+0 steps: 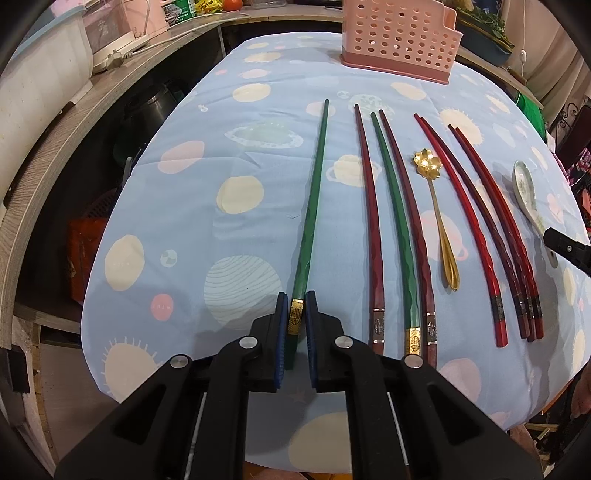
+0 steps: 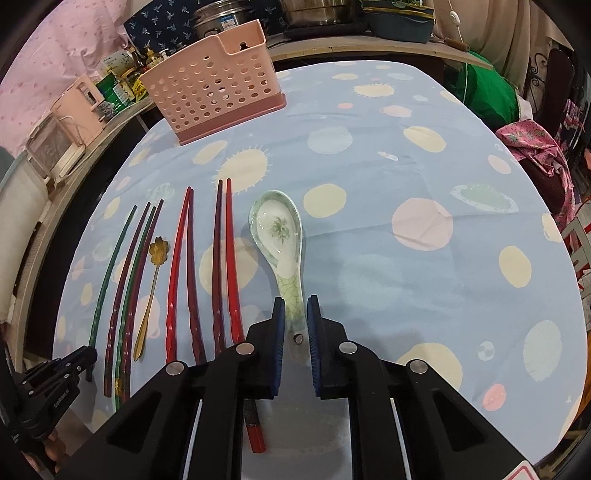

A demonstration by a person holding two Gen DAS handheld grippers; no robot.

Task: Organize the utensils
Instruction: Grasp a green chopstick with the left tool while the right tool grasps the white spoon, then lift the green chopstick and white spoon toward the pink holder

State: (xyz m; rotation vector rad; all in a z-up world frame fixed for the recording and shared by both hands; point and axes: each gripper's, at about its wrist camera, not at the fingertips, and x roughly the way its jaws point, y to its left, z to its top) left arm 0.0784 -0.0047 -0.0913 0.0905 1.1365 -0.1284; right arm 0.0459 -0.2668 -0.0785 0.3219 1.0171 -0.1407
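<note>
Nothing sits in the pink perforated plastic caddy (image 1: 399, 37) at the table's far edge yet. The left gripper (image 1: 296, 314) clamps the lone green chopstick (image 1: 314, 206); the right gripper (image 2: 296, 317) clamps the white ceramic soup spoon (image 2: 279, 236). The rest lies untouched.

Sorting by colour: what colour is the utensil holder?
Pink utensil holder, perforated with round holes; right wrist view shows it best.

Glossy ceramic spoon (image 2: 277, 236), matt cloth tablecloth (image 2: 388, 177), perforated plastic basket (image 2: 212, 92)

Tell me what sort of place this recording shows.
Most likely a home kitchen or dining corner. A table under a planet-print tablecloth holds chopsticks and a pink utensil basket; steel pots and bottles crowd the counter behind.
</note>
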